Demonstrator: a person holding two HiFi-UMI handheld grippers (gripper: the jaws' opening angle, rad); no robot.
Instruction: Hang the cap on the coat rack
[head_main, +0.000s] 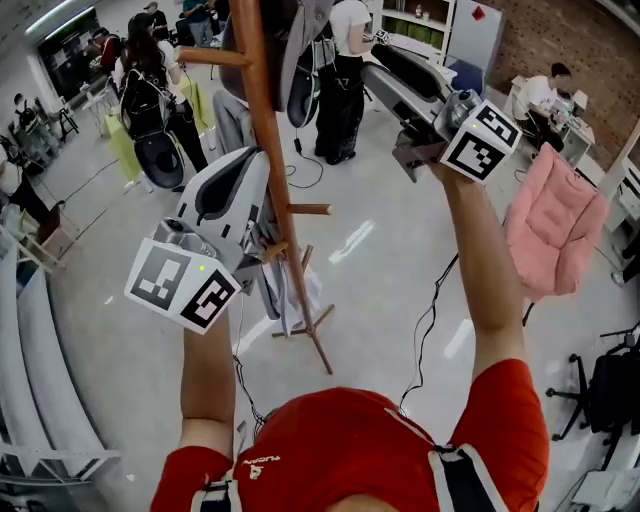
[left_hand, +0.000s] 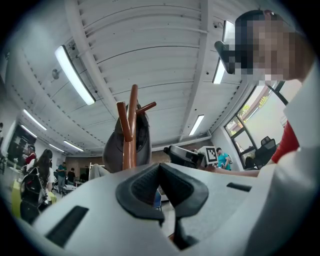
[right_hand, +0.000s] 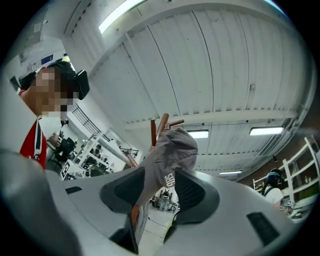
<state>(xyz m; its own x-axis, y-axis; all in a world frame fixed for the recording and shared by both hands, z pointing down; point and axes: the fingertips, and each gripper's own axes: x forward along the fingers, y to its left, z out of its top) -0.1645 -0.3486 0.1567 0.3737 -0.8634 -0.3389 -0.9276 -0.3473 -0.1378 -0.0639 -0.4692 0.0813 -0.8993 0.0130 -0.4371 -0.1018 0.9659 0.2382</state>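
A grey cap (head_main: 300, 70) sits over the top pegs of the brown wooden coat rack (head_main: 275, 170). My right gripper (head_main: 372, 62) reaches up to it from the right. In the right gripper view the cap (right_hand: 172, 150) hangs on the pegs (right_hand: 162, 122) with its brim down between the jaws of my right gripper (right_hand: 162, 175); a gap shows beside the brim, so the jaws stand open. My left gripper (head_main: 258, 175) is lower, close to the pole's left side. In the left gripper view my left gripper (left_hand: 160, 167) looks shut and empty, below the cap (left_hand: 142, 140) and pole (left_hand: 131, 135).
A short side peg (head_main: 310, 210) sticks out of the pole at mid height, and the rack's feet (head_main: 315, 335) spread on the glossy floor. A pink chair (head_main: 555, 225) stands to the right, a black office chair (head_main: 600, 390) at the far right. Several people stand behind.
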